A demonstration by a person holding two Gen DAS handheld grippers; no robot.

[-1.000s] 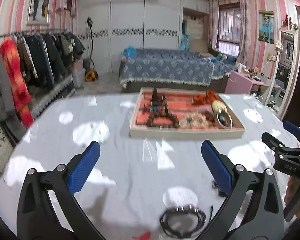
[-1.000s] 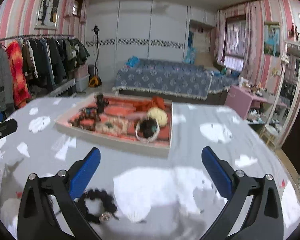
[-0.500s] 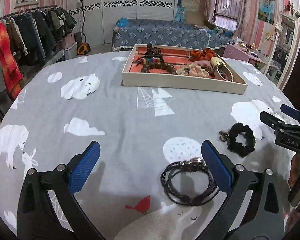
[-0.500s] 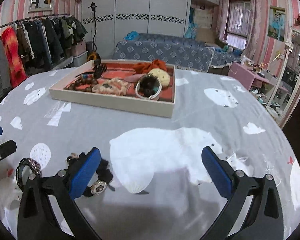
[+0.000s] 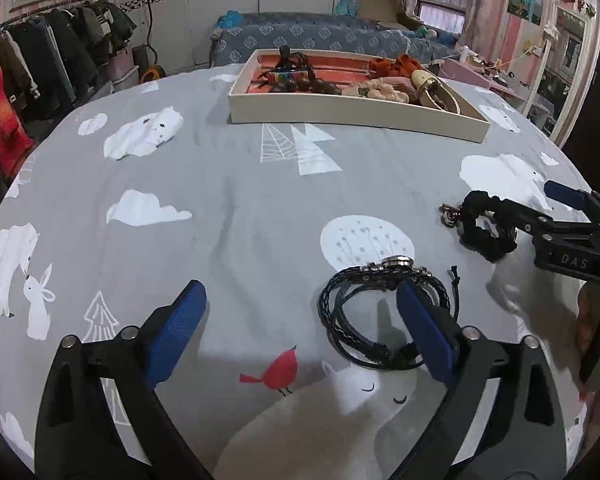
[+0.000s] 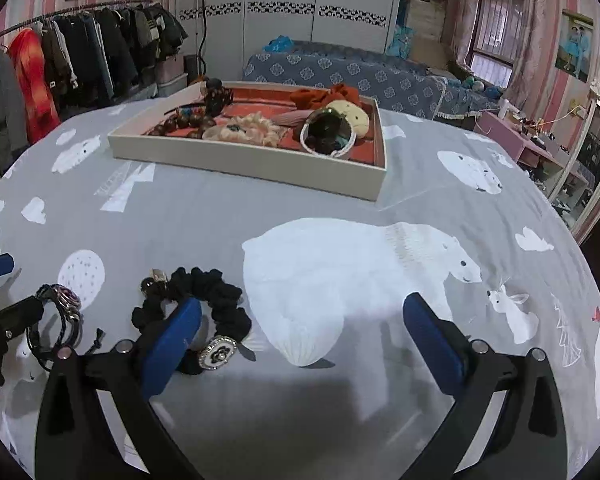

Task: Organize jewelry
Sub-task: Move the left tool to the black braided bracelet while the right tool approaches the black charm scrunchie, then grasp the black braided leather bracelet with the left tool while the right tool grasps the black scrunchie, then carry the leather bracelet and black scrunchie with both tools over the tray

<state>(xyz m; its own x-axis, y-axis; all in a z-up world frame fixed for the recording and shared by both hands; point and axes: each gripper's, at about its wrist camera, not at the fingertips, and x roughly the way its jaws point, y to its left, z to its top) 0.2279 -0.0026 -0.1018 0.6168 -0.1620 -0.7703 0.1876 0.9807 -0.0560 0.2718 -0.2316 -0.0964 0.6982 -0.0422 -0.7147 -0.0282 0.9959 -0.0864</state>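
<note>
A black braided bracelet [image 5: 332, 308] with a metal charm lies on the grey bear-print cloth. My left gripper [image 5: 300, 286] hangs low over it with its jaws closing; its right finger covers the middle of the bracelet and no pad presses on it. To the right lies a black scrunchie [image 5: 480, 236] [image 6: 220, 292] with a round brooch. My right gripper [image 6: 300, 304] stands open above the cloth, its left finger in front of the scrunchie. The cream tray [image 5: 356, 114] [image 6: 244, 160] with an orange lining stands farther back, holding beads, scrunchies and a bangle.
The round table's cloth [image 6: 340, 272] stretches between the grippers and the tray. Beyond the table are a clothes rack [image 5: 40, 64] at the left, a bed [image 6: 340, 72] behind and a mirror at the right. The bracelet [image 6: 66, 304] shows at the left in the right wrist view.
Both grippers have sunk toward the table and tipped down. The bracelet and scrunchie now sit at their fingers. The left jaws have narrowed a little.
</note>
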